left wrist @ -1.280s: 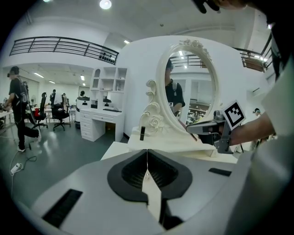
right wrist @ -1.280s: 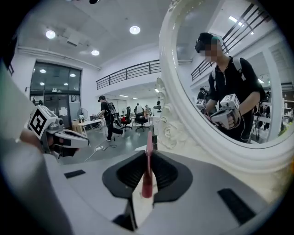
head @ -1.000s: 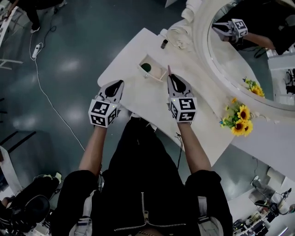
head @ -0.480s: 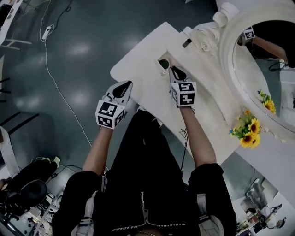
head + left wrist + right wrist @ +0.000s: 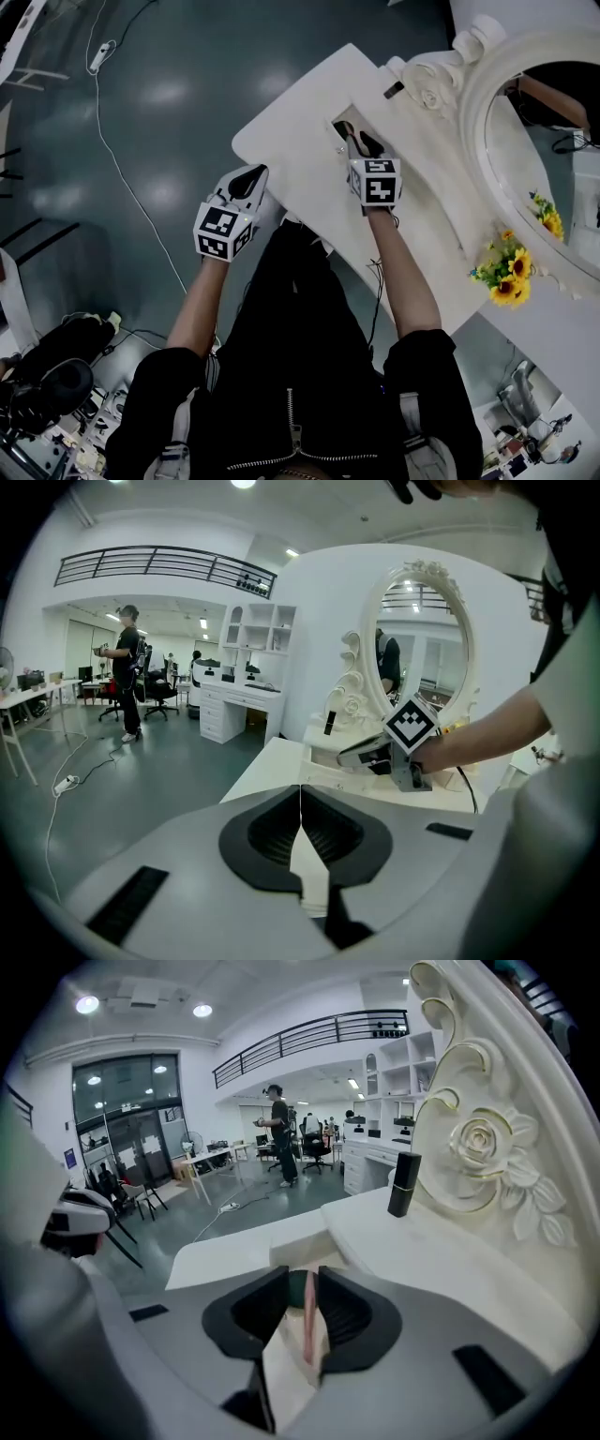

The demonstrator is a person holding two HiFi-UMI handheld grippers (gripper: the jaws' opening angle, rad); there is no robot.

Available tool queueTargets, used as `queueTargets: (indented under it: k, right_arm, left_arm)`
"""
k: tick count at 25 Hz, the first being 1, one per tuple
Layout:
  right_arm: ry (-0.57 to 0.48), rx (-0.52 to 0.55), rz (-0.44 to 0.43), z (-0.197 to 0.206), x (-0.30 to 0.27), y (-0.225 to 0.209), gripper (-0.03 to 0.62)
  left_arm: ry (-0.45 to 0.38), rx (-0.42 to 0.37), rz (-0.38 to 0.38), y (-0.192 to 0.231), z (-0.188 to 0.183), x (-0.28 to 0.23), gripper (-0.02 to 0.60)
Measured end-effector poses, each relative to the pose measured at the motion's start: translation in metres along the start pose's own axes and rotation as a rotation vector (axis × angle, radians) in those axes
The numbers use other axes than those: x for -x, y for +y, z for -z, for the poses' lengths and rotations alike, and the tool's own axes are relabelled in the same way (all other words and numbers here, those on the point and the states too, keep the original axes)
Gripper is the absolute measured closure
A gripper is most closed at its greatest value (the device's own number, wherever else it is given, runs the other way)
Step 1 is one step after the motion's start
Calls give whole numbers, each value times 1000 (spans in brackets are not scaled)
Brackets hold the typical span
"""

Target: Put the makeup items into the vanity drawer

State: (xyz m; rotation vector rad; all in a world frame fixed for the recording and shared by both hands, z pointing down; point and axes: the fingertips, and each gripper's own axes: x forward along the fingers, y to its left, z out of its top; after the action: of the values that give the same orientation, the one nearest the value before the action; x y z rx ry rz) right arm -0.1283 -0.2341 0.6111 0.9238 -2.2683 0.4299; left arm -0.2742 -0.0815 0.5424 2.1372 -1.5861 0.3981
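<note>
1. The right gripper (image 5: 354, 141) hung over the open drawer (image 5: 336, 131) of the vanity table (image 5: 300, 103). Its jaws were apart, having just been opening.
2. A pink stick (image 5: 307, 1321) stood between those jaws, close against one and not pinched.
3. A green item (image 5: 296, 1288) lay in the drawer just beyond.
4. The left gripper (image 5: 300, 799) hovered beside the table's edge, its jaws together on nothing.
5. A black tube (image 5: 403, 1183) stood on the tabletop.

The mirror (image 5: 534, 141) runs off the right edge; the dark tube (image 5: 394, 90) on the worktop (image 5: 300, 112) is too small to identify.
</note>
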Motion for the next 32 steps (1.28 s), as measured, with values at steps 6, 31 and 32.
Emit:
queueTargets:
  k: [6, 31, 32]
  right_arm:
    - [-9, -17, -5, 2, 11, 1, 499]
    - [-440, -226, 394, 23, 269, -98, 589]
    - [-449, -236, 416, 28, 280, -102, 589]
  left_arm:
    - [-9, -26, 35, -9, -9, -6, 560]
    - [-105, -286, 424, -187, -104, -74, 560]
    - [-109, -297, 441, -197, -106, -76, 560]
